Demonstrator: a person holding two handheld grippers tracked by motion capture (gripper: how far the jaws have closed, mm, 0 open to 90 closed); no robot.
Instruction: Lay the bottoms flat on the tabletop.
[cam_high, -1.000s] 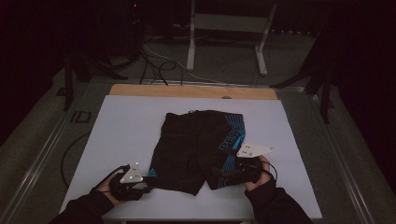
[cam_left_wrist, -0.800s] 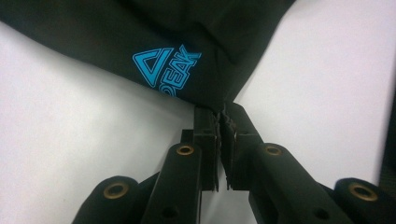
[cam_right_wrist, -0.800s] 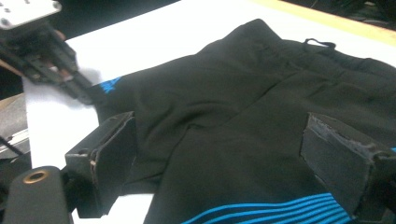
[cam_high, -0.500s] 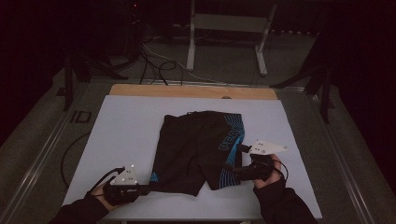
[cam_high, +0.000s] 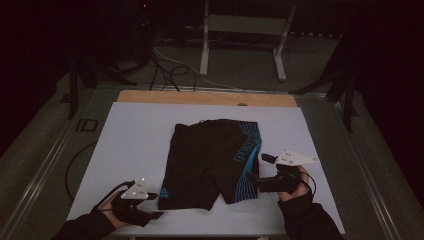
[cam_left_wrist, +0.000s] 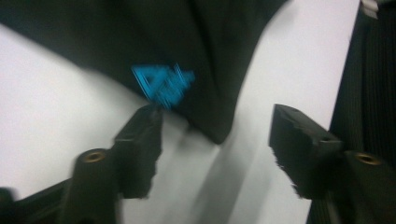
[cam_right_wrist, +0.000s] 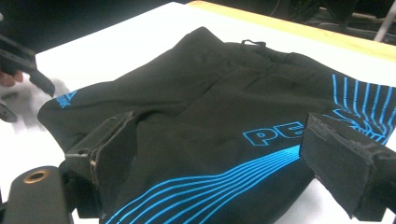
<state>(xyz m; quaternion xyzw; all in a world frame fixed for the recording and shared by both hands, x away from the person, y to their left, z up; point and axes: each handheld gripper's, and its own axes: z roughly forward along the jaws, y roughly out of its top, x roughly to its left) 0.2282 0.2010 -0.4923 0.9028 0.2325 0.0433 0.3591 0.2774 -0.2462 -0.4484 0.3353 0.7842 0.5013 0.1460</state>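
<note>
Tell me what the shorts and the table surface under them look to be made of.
Shorts: probably a thin, stretchy synthetic knit, matte black; they lie limp with soft folds, and the blue stripes and lettering look printed on. Table surface: a smooth, matte white sheet or laminate, exact material unclear; the tan strip along its far edge looks like wood.

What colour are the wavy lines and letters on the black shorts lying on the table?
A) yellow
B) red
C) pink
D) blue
D: the black shorts lie flat on the white table, and the right gripper view shows bright blue curved lines and blue letters printed on one leg.
</note>
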